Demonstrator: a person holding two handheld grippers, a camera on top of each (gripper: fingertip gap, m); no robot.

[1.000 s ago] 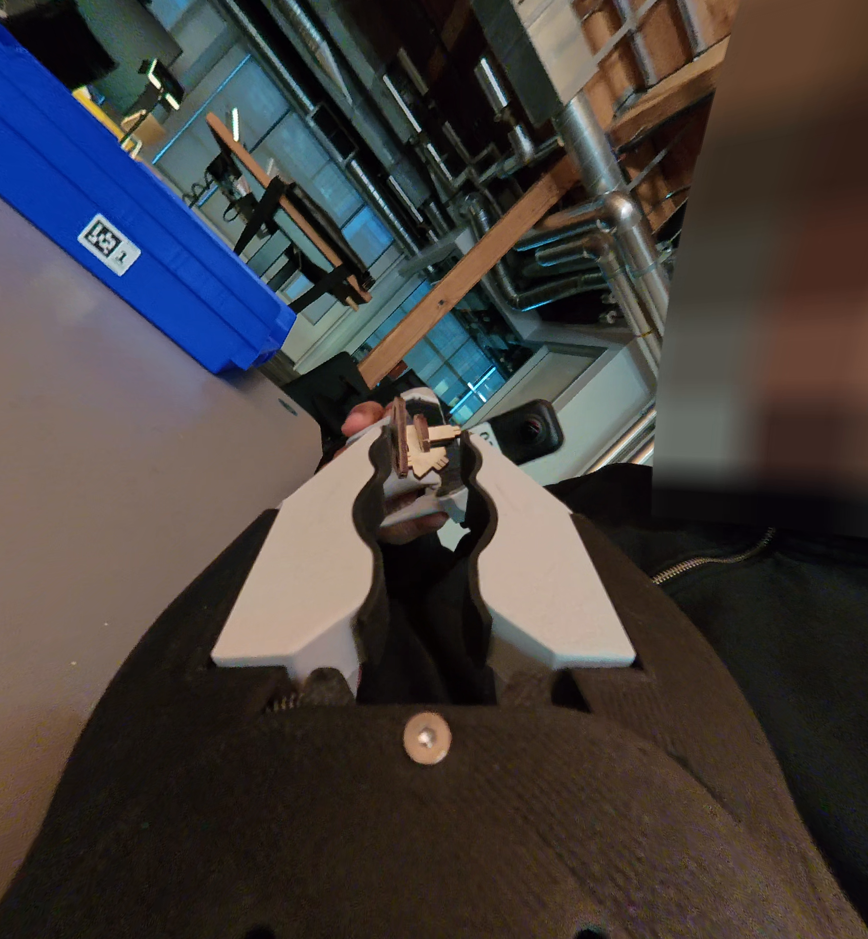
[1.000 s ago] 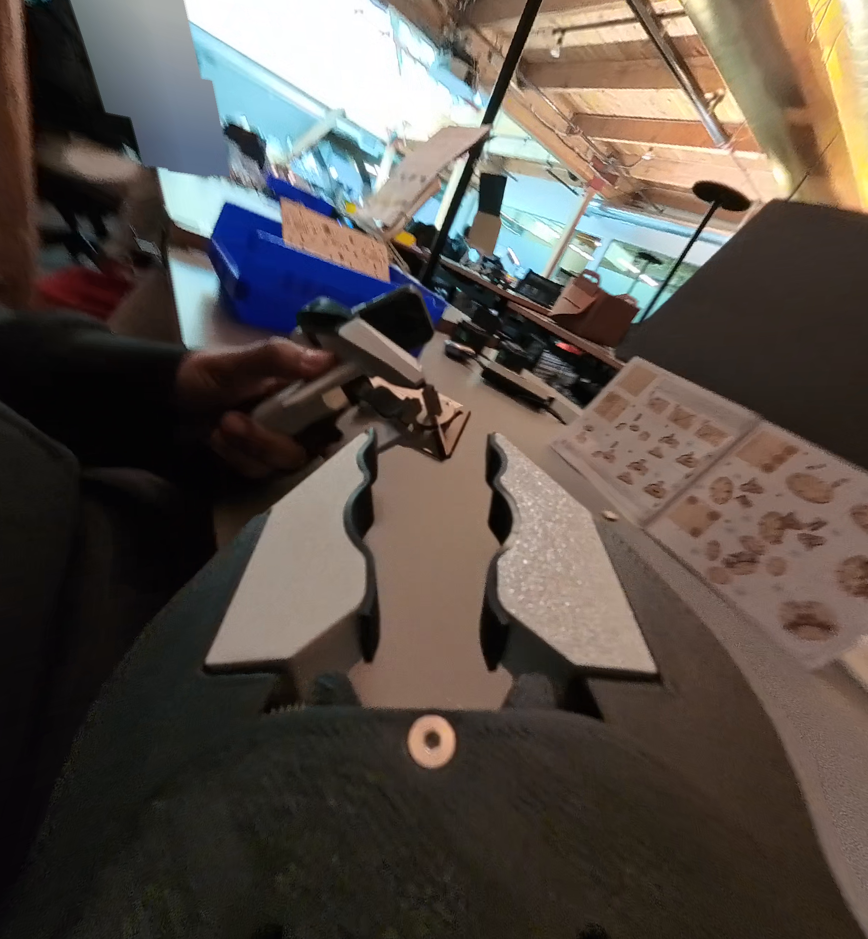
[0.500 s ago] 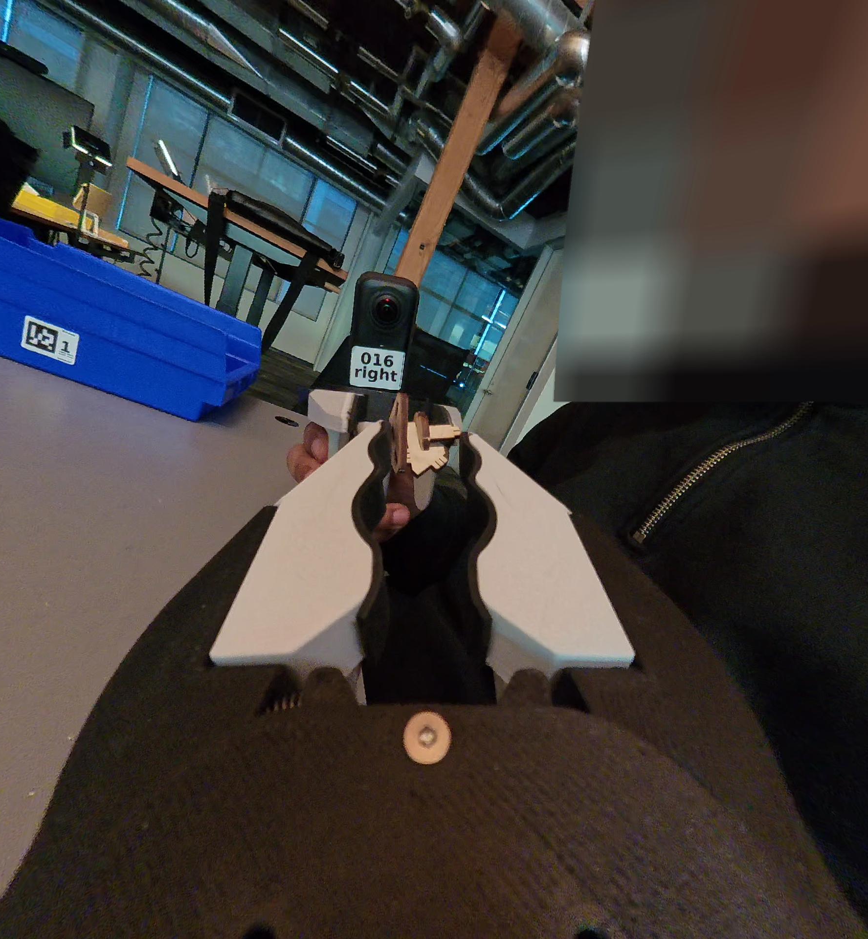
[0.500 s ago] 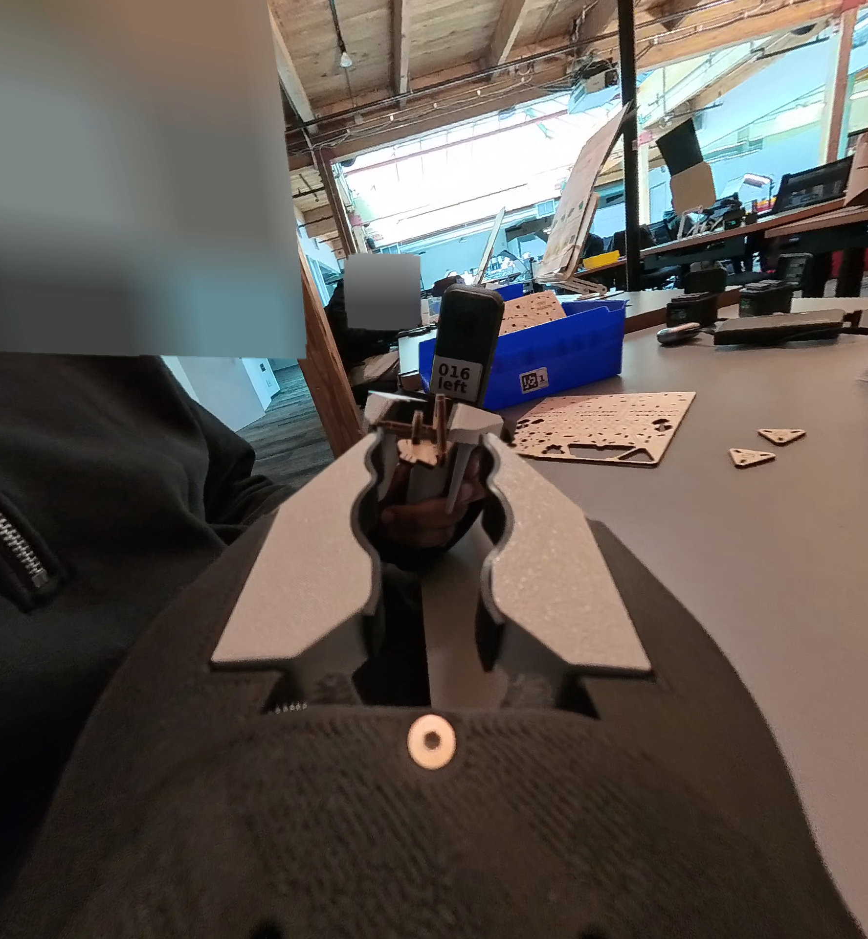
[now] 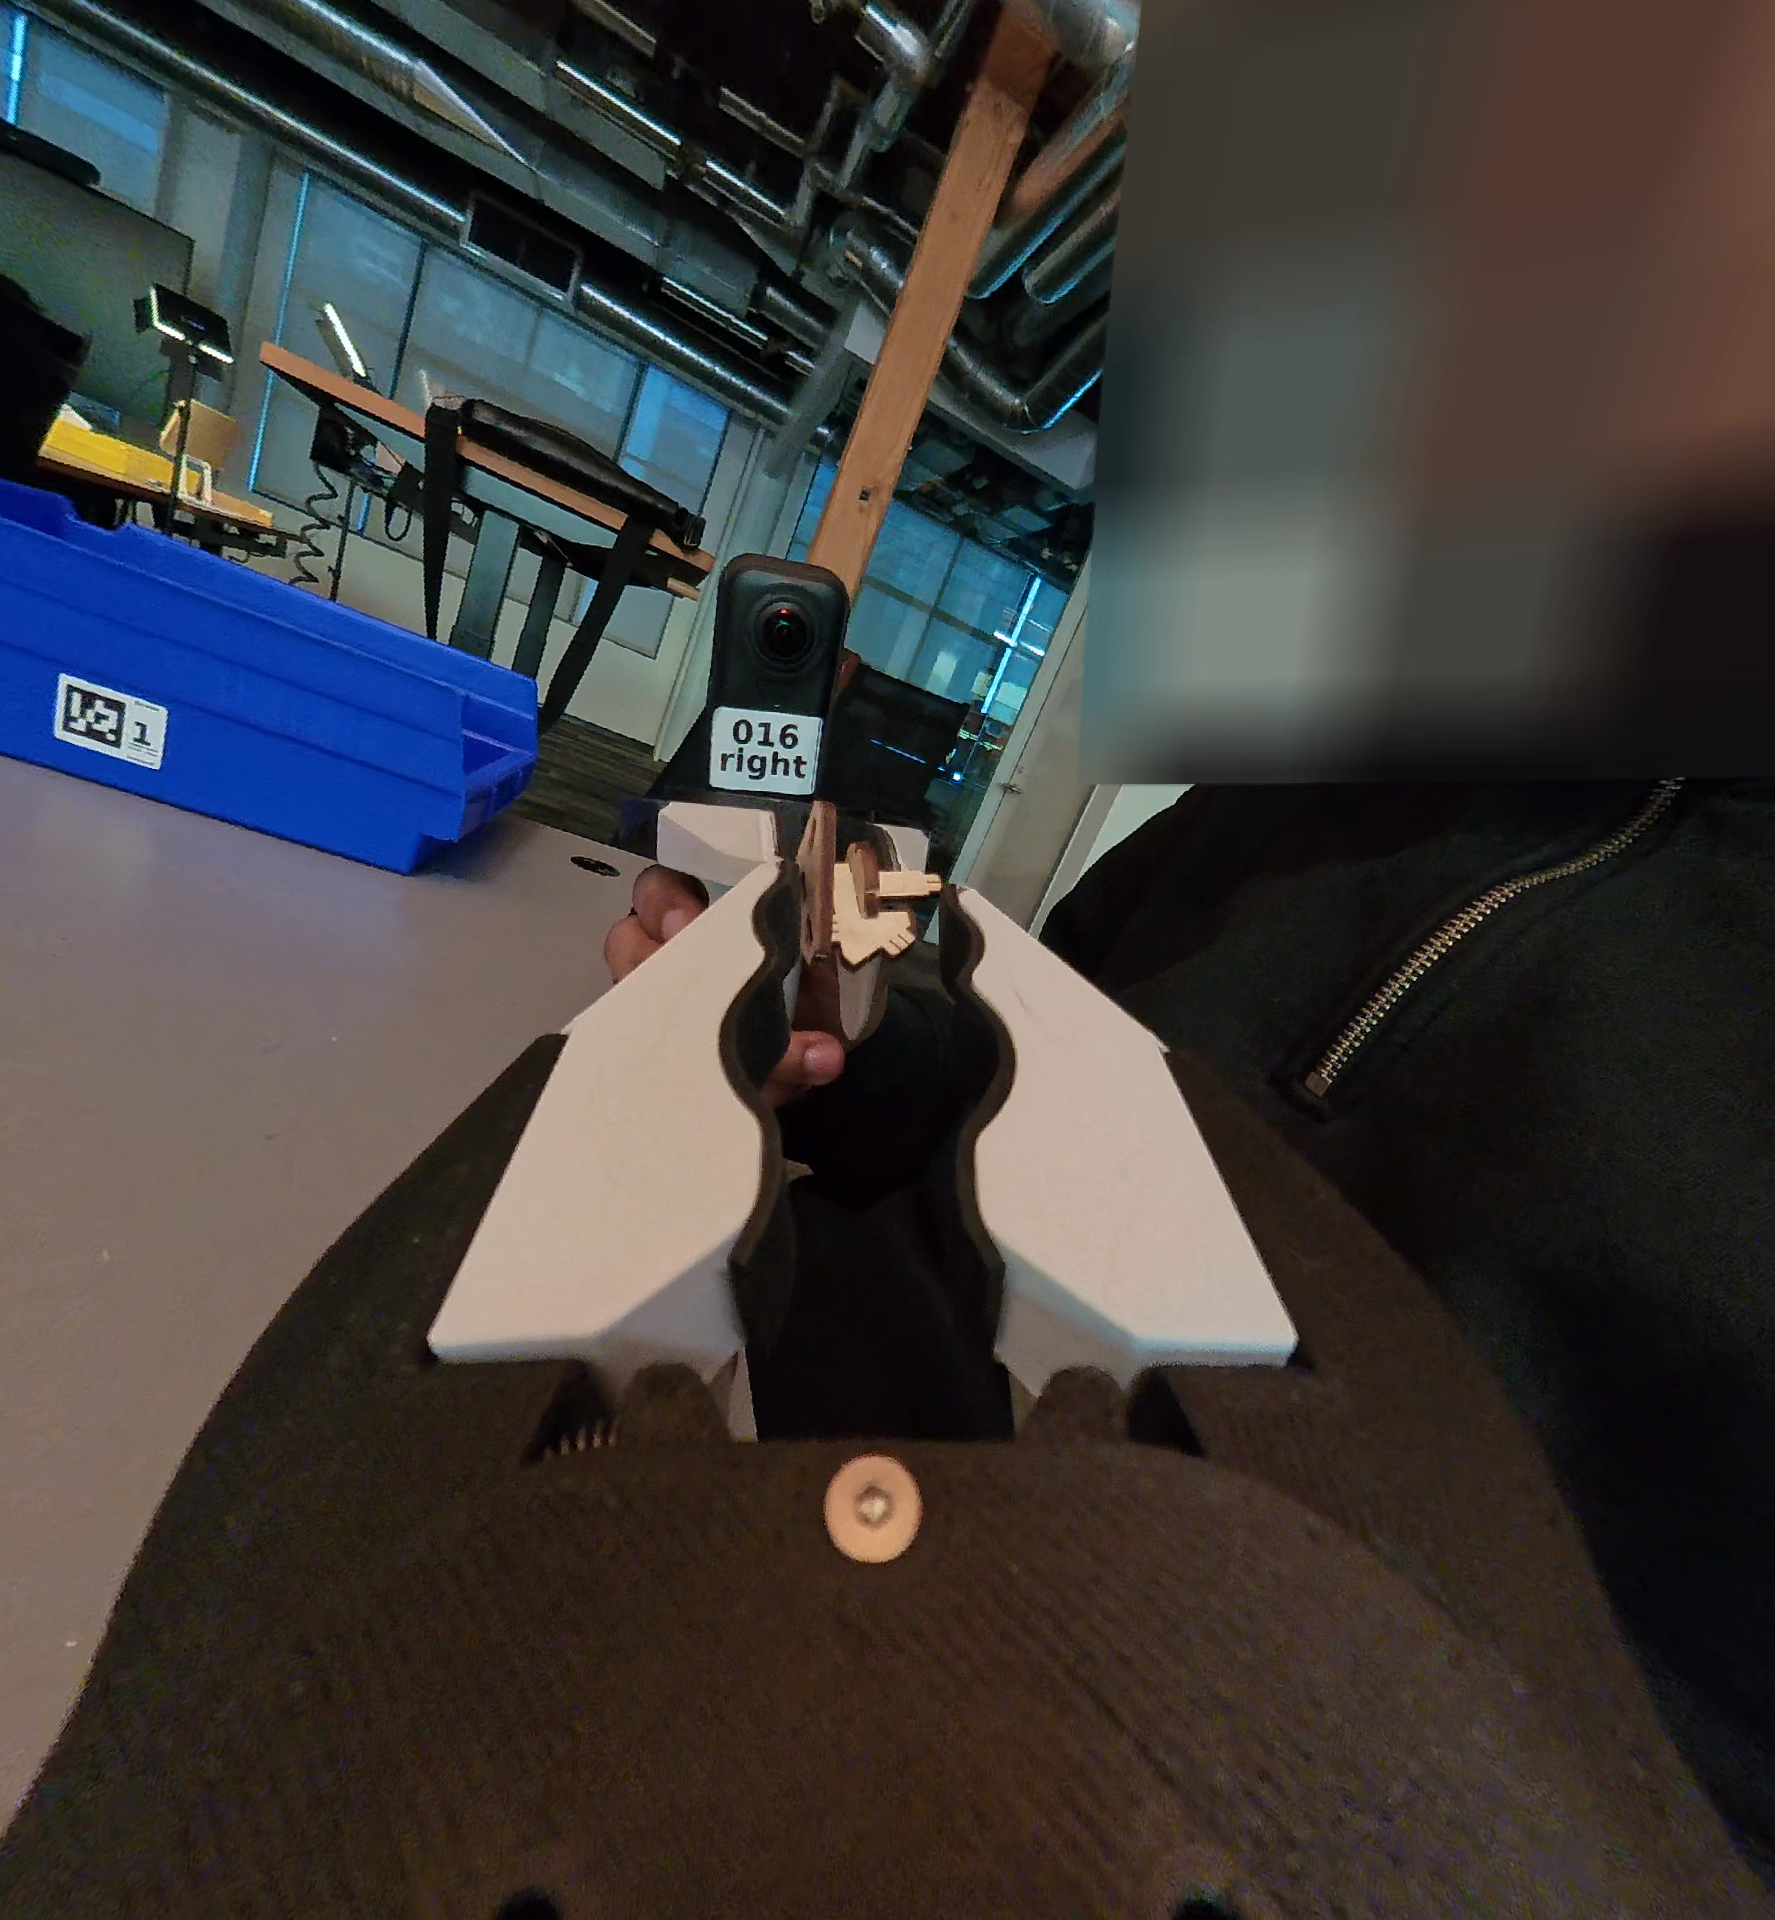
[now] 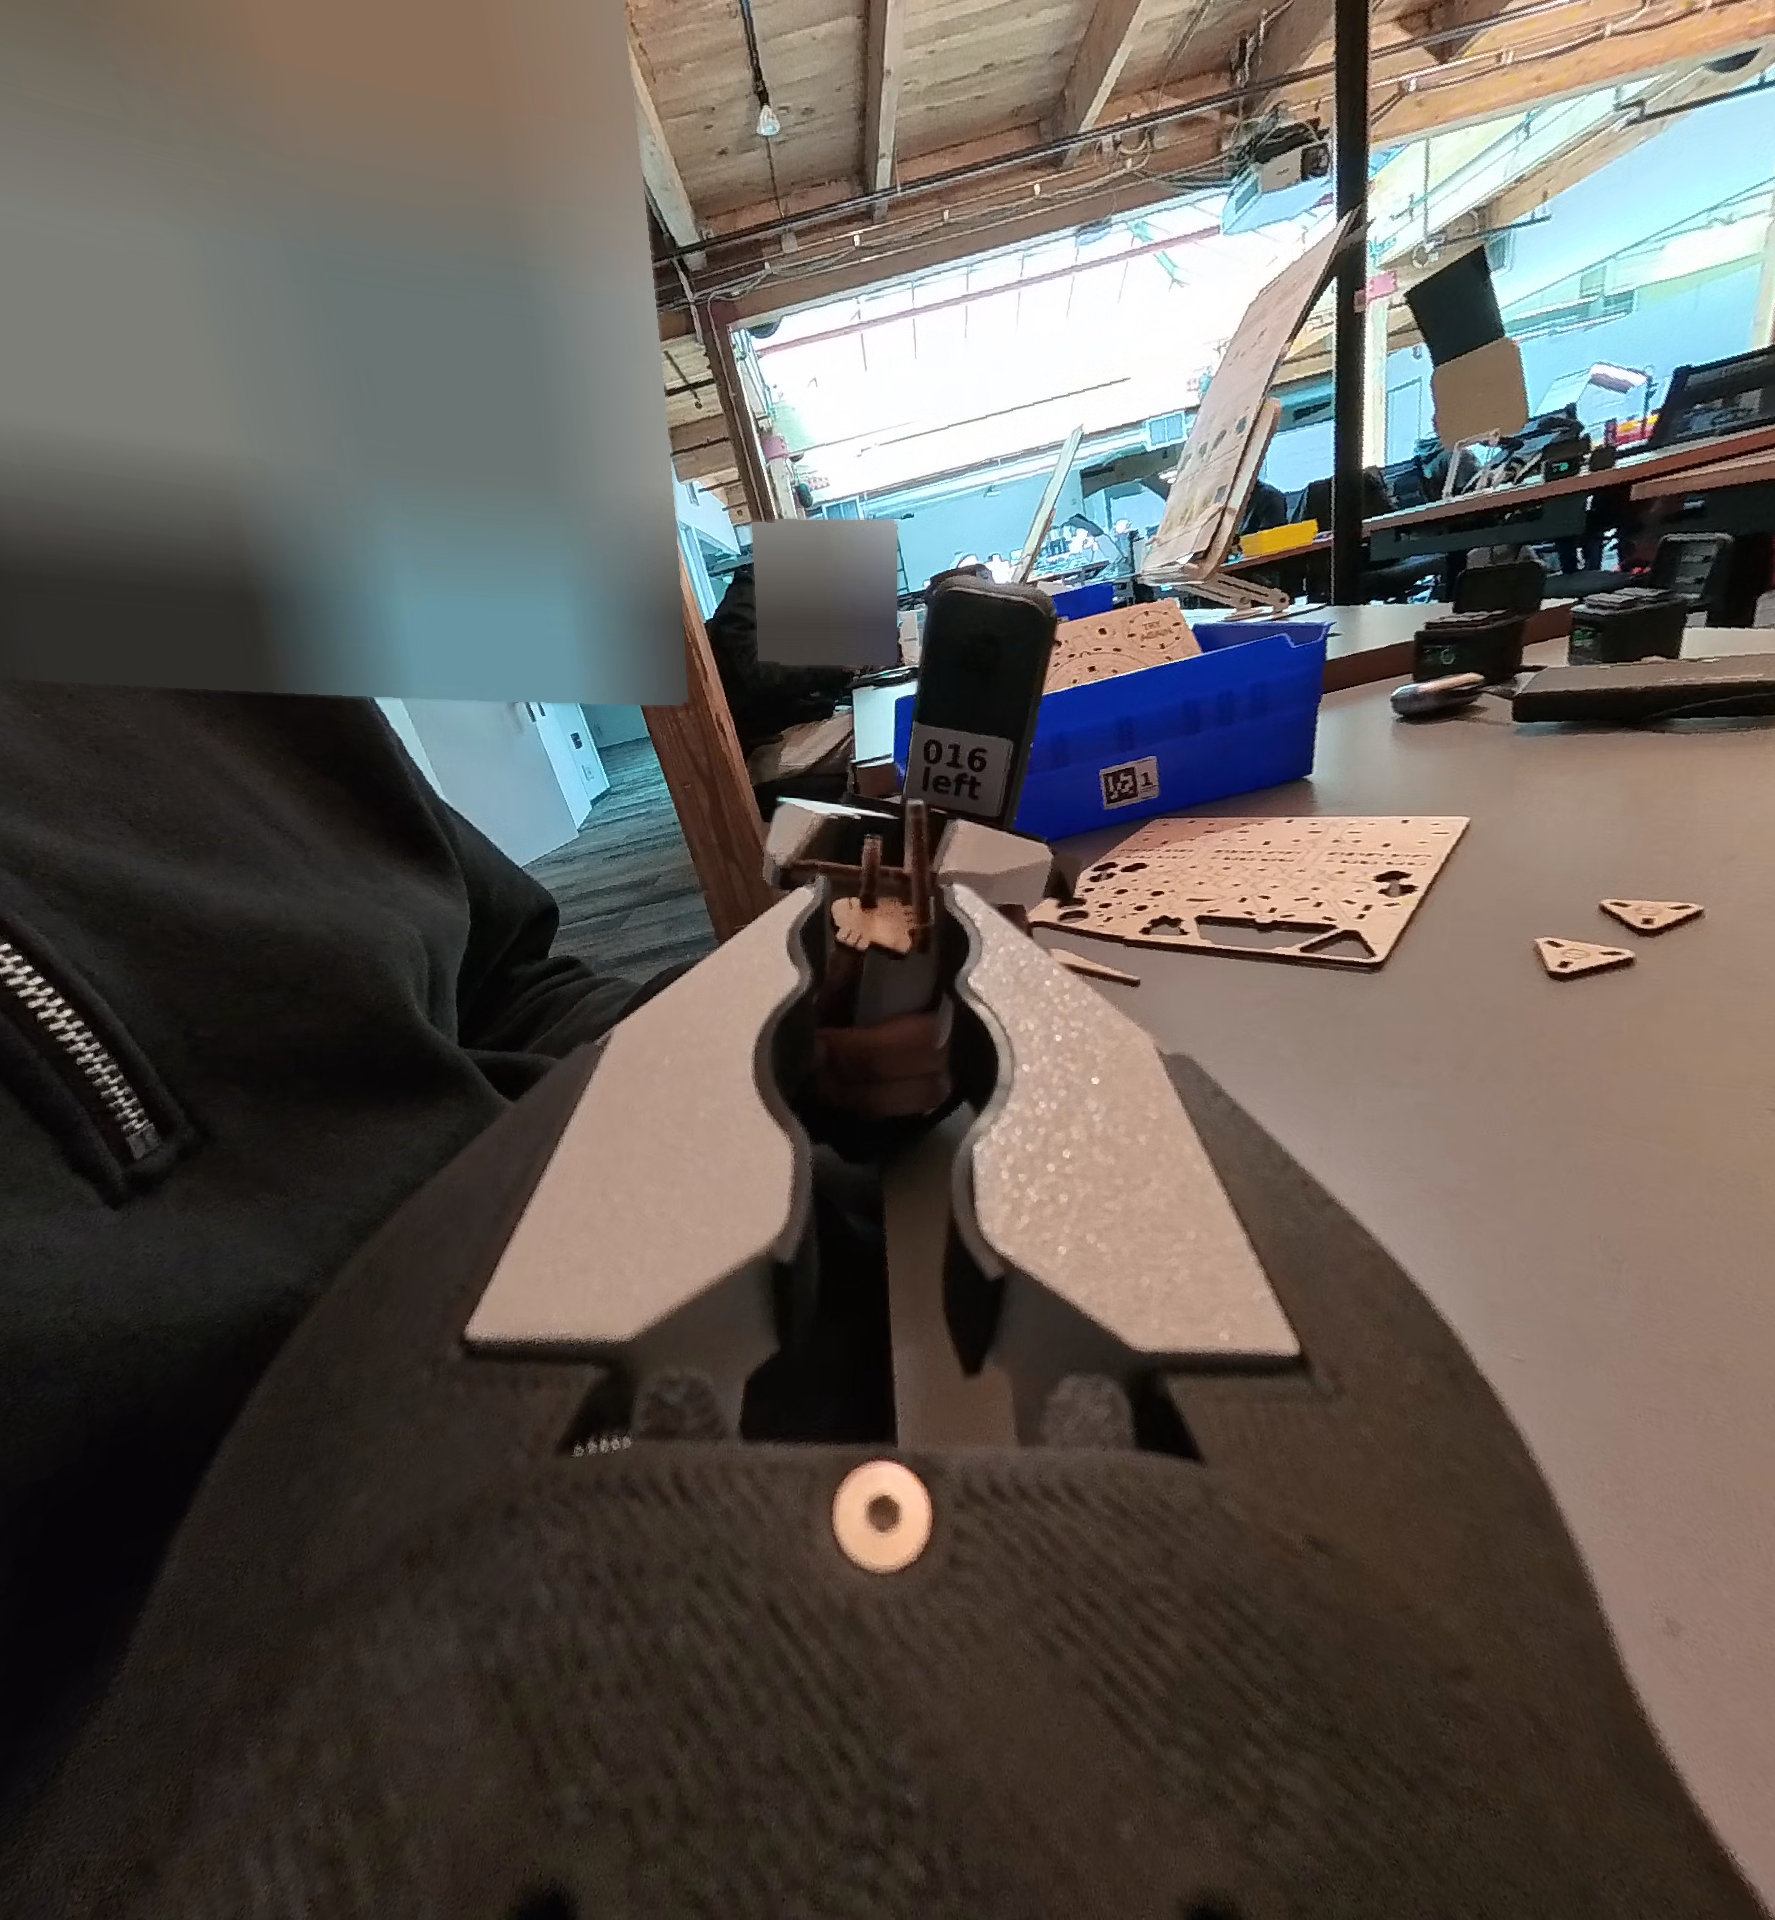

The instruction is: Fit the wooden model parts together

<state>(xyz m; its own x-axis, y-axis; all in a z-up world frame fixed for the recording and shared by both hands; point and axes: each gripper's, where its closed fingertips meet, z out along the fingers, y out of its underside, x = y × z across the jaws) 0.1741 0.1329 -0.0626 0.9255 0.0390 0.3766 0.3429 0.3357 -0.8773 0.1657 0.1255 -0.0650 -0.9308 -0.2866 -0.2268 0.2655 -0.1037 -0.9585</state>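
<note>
The left gripper (image 5: 862, 904) fills the lower middle of its own view. Its two white fingers with wavy black pads are drawn in on a small assembly of pale laser-cut plywood parts (image 5: 852, 914): a flat upright plate lies against the pad on the left of the frame, and a short crosswise peg reaches the pad on the right. So the assembly is pinched at the fingertips, above the edge of the grey table (image 5: 187, 1039). Directly behind it, at frame centre, the right gripper faces the other way, topped by a black camera with a white sticker (image 5: 781, 634) and held by a hand (image 5: 654, 920). In its own view the right gripper (image 6: 883, 914) has its speckled grey fingers narrowed to either side of the same assembly. It is not clear whether those pads press on the wood or only stand close beside it. A long blue plastic bin (image 5: 239, 665) sits on the table at middle left of the left view. In the right view a flat plywood sheet with cut-out holes (image 6: 1257, 894) lies at middle right, with two small triangular wooden pieces (image 6: 1647, 912) further right and a thin wooden sliver (image 6: 1096, 968) near the fingertips. A person's black zip jacket (image 5: 1485, 1039) takes up the right side of the left view.
</note>
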